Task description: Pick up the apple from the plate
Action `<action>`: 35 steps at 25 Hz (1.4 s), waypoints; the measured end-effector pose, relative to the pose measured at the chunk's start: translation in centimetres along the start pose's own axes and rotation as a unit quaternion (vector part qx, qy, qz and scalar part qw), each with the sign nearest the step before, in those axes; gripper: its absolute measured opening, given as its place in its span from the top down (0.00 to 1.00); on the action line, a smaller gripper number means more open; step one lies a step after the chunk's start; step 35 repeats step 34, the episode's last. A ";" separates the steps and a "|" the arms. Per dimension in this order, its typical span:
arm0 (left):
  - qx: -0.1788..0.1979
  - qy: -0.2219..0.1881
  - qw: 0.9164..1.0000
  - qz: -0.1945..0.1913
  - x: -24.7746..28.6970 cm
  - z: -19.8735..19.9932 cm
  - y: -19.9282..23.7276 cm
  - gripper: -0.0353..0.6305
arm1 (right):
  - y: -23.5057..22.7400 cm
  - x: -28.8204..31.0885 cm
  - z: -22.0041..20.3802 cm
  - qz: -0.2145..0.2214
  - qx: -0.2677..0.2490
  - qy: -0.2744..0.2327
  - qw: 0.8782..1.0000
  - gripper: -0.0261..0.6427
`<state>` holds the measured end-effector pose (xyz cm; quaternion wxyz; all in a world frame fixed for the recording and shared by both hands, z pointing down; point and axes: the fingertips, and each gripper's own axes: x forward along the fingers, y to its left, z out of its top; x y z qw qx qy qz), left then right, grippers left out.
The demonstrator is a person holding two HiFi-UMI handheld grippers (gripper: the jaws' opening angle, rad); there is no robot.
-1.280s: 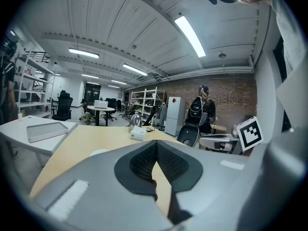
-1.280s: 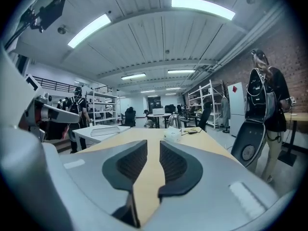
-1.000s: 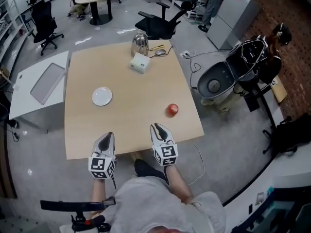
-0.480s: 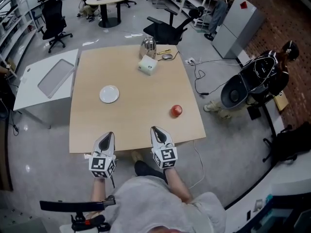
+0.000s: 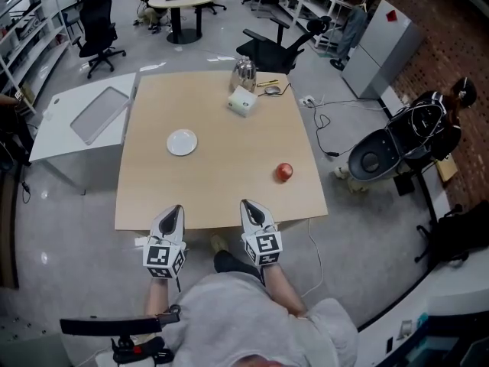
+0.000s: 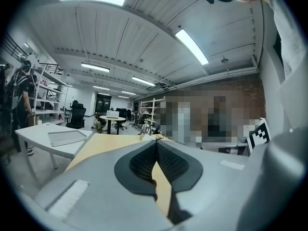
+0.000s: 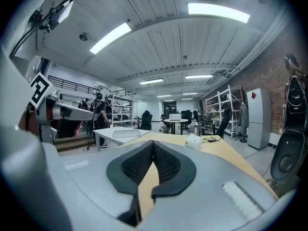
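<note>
Both grippers sit side by side at the near edge of the table (image 5: 229, 186), the left gripper (image 5: 175, 209) and the right gripper (image 5: 248, 203) pointing away across it. Only the head view shows the apple (image 5: 283, 172): it lies on the bare tabletop toward the right edge, ahead and to the right of the right gripper and touching neither tool. It is well apart from the plate (image 5: 182, 142), which sits on the left half of the table and looks empty. The two gripper views show what the head view cannot, the dark ribbed pads. In the left gripper view the left gripper's jaws meet at their tips with nothing between them. In the right gripper view the right gripper's jaws have just been closing and are now together, also empty. That view also catches the white box (image 7: 193, 141) at the far end, with what is probably the metal kettle (image 5: 244, 73) just beyond it, and the white side table (image 7: 120, 133) off to the left.
</note>
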<state>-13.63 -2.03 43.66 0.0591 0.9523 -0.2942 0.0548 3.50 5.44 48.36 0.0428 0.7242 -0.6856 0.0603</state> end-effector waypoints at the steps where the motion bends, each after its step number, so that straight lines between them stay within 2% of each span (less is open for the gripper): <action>1: 0.001 -0.001 1.000 0.002 -0.3 0.1 0.1 0.92 | 0.3 -0.2 0.0 0.002 0.000 0.001 1.000 0.95; 11: 0.002 -0.003 1.000 0.008 -2.2 0.0 0.7 0.92 | 2.7 -0.8 0.0 0.021 -0.009 0.002 1.000 0.95; 35: 0.008 -0.005 1.000 0.007 -2.3 -0.7 1.1 0.92 | 3.4 -0.4 -0.6 0.026 -0.002 0.001 1.000 0.95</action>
